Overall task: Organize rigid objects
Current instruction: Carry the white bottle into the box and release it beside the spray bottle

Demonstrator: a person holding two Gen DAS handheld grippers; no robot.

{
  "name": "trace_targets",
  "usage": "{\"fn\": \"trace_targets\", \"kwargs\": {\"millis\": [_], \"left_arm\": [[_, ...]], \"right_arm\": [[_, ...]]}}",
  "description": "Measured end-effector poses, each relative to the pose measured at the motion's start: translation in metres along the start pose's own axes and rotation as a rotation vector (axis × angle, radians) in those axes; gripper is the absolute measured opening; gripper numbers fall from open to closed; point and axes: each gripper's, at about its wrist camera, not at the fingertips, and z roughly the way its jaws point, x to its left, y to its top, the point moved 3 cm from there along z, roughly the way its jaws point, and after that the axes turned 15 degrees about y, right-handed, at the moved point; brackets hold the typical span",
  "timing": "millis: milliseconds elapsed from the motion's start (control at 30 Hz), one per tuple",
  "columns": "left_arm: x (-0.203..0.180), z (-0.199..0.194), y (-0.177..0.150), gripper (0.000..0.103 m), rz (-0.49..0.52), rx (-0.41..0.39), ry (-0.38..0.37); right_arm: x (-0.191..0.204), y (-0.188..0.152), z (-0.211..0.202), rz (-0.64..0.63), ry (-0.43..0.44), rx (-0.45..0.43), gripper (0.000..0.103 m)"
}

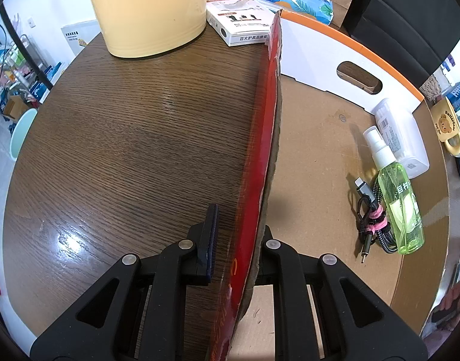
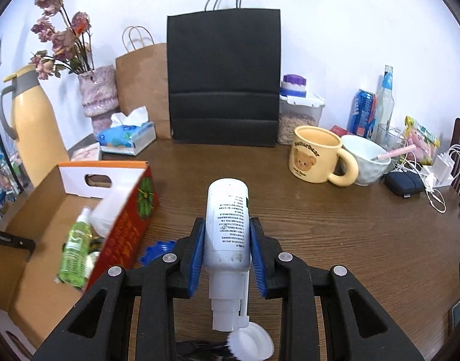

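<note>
a lived-in home, most likely a dining or living corner. a dark wood-grain table (image 2: 335, 225) carries everyday clutter: ahead of the right tongs stand a black paper bag (image 2: 224, 75) and a brown paper bag (image 2: 141, 90) against a plain white wall. to their left are a vase of dried flowers (image 2: 99, 96), a tissue pack (image 2: 127, 137) and a yellow thermos jug (image 2: 34, 126). to the right sit a yellow bear mug (image 2: 315, 158), a pale bowl (image 2: 365, 162), a lidded food tub (image 2: 300, 117), a glass bottle (image 2: 385, 102), snack packets (image 2: 422, 141) and white charger cables (image 2: 443, 174). left of the left tongs, cluttered shelving (image 1: 16, 69) and a pale green bin (image 1: 22, 132) stand on the floor.
</note>
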Motion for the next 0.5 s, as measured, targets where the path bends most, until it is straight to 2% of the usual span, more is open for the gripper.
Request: {"fn": "trace_targets", "kwargs": {"millis": [500], "left_arm": [[-0.002, 0.001, 0.001, 0.011, 0.004, 0.0, -0.002]], "right_arm": [[0.073, 0.009, 0.004, -0.072, 0.066, -0.039, 0.032]]}}
